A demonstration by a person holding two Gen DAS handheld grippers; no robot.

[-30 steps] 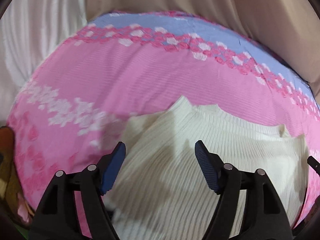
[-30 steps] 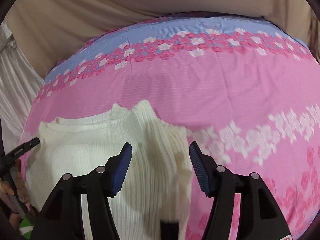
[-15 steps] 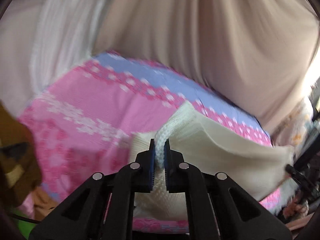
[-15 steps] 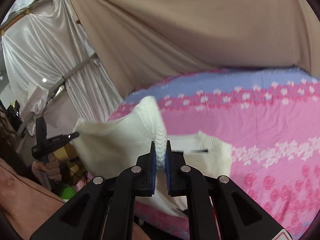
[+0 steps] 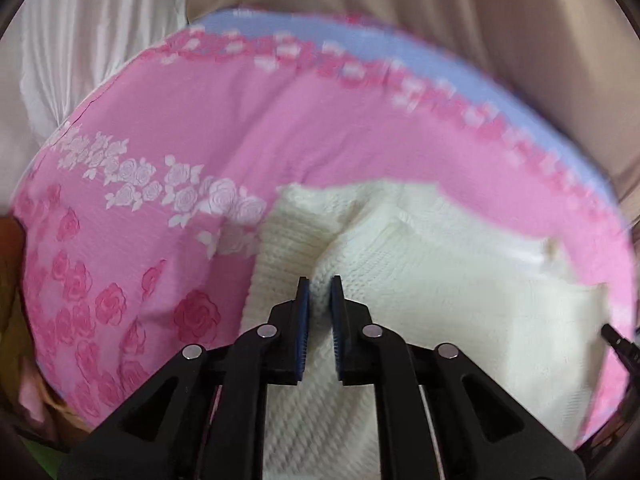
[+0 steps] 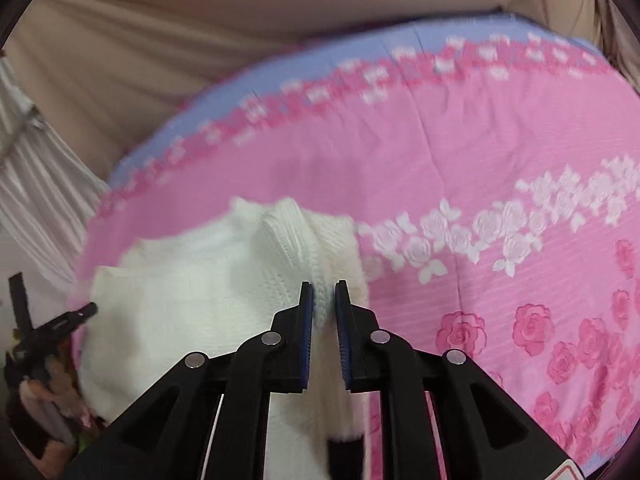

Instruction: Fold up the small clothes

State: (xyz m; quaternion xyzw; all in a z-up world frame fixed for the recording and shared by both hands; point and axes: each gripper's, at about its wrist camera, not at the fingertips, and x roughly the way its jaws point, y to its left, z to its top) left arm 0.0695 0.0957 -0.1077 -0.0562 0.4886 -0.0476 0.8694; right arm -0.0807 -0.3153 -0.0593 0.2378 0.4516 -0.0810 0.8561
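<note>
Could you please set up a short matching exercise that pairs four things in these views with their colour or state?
Things:
1. knit sweater
2. bedsheet
3. left hand-held gripper
4. curtain

Colour or state:
A. beige
B. pink with roses
C. cream white
D. pinching a knit fold

Pairs: 1-C, 2-B, 3-D, 4-A

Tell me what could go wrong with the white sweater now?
Each tool, left and right, pinches only a thin ridge of the sweater, so the knit might slip out. The fold looks bumpy near the top edge, so it may come out lopsided. Tugging could also wrinkle the pink sheet underneath.
</note>
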